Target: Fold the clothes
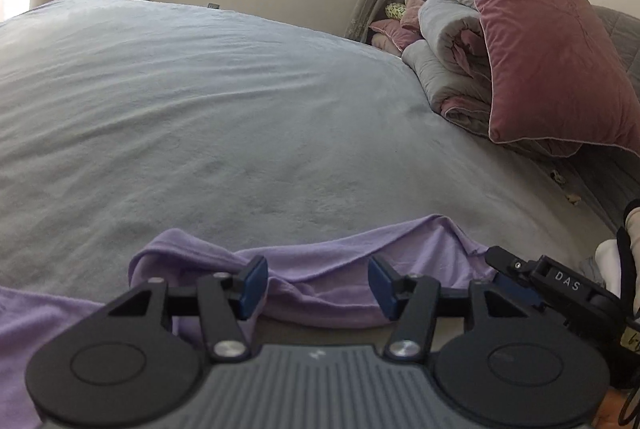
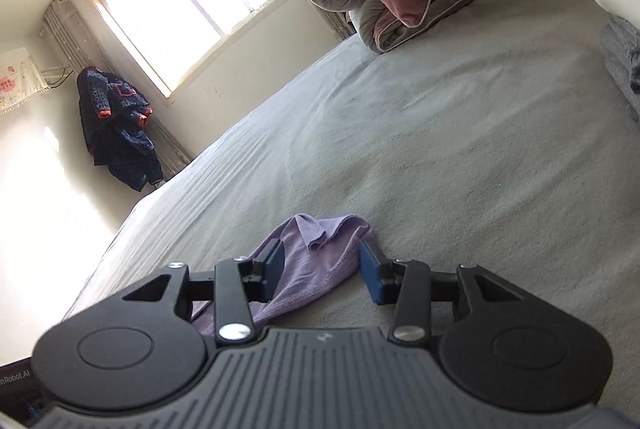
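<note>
A lilac garment lies crumpled on the grey bed sheet, close to the near edge of the left wrist view. My left gripper hovers just over it, open, blue pads wide apart and clear of the cloth. One black finger of my right gripper shows at the garment's right end. In the right wrist view, a slack corner of the lilac garment lies on the sheet between the pads of my right gripper. Those jaws stand open and do not pinch the cloth.
A pink pillow leans on a folded grey quilt at the bed's far right. Dark clothes hang in the corner by the window. A person's white sleeve is at the right edge. A grey fabric pile lies further right.
</note>
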Action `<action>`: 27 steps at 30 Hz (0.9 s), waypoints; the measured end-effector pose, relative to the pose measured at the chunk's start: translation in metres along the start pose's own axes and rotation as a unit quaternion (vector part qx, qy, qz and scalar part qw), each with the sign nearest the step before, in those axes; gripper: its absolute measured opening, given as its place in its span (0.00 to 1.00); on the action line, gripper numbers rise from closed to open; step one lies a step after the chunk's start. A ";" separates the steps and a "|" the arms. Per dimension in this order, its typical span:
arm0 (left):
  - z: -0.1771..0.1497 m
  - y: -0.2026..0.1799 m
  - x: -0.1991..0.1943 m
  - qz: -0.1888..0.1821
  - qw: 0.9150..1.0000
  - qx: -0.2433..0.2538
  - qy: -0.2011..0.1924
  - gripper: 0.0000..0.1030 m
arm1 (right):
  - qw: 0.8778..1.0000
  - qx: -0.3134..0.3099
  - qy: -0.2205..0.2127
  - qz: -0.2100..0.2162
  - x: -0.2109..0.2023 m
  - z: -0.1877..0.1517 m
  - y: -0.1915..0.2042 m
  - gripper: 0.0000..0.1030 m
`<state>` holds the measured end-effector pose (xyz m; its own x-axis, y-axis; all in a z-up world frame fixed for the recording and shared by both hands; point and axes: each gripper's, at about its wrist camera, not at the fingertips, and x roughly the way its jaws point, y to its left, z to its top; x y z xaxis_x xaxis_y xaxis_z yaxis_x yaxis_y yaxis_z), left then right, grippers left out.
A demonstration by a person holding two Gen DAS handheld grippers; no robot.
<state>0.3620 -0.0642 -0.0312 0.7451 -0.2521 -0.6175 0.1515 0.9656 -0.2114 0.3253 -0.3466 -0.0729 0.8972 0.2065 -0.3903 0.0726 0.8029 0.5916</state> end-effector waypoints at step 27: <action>0.055 -0.118 0.105 -0.224 0.960 0.153 0.072 0.01 | 0.992 -0.071 -0.047 -0.089 -0.028 0.019 0.012 0.04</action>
<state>0.4580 -0.2008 -0.0299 0.4659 -0.6309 -0.6203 0.6358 0.7263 -0.2612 0.3088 -0.3533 -0.0415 0.9125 0.0070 -0.4090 0.1778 0.8938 0.4118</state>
